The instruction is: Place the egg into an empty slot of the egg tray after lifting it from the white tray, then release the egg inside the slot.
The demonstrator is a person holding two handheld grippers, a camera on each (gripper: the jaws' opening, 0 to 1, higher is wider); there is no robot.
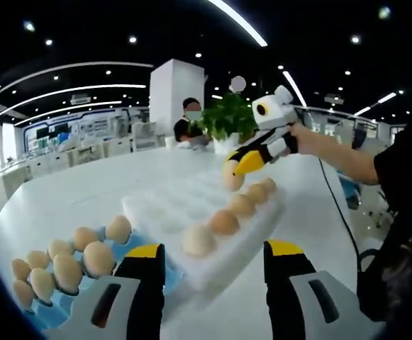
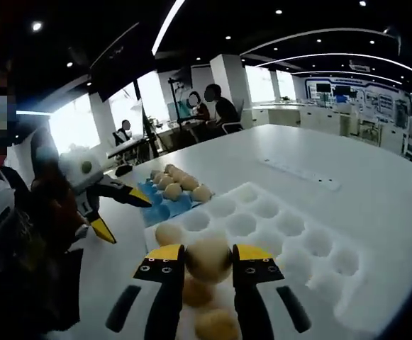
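White tray (image 2: 312, 234) sits on a pale table (image 1: 85, 188), moulded with rows of round cups. Most cups are bare. One row along its near edge in the left gripper view carries eggs: four brown ones in line (image 1: 225, 222), running away toward the far end.

Blue egg tray (image 1: 131, 248) lies just beside the white tray, touching or nearly so. It holds a cluster of brown eggs (image 1: 67, 269), about eight in the left gripper view; some blue slots on the side nearest the white tray stay unfilled (image 2: 156, 211).

Right gripper (image 2: 209, 263): jaws clamped on one egg (image 2: 208, 259), black fingers with yellow tips pressing either side. In the left gripper view the same gripper (image 1: 238, 168) is held by a person's hand (image 1: 306, 138), with the egg (image 1: 232, 180) at its tip, just above the far end of the egg row on the white tray. Whether the egg has cleared its cup is hard to tell.

Left gripper (image 1: 213, 258): jaws spread wide, nothing between them, poised low over the meeting edge of the two trays. In the right gripper view it (image 2: 120, 212) hangs beside the blue tray, jaws parted.

A potted plant (image 1: 227, 117) stands at the table's far end.
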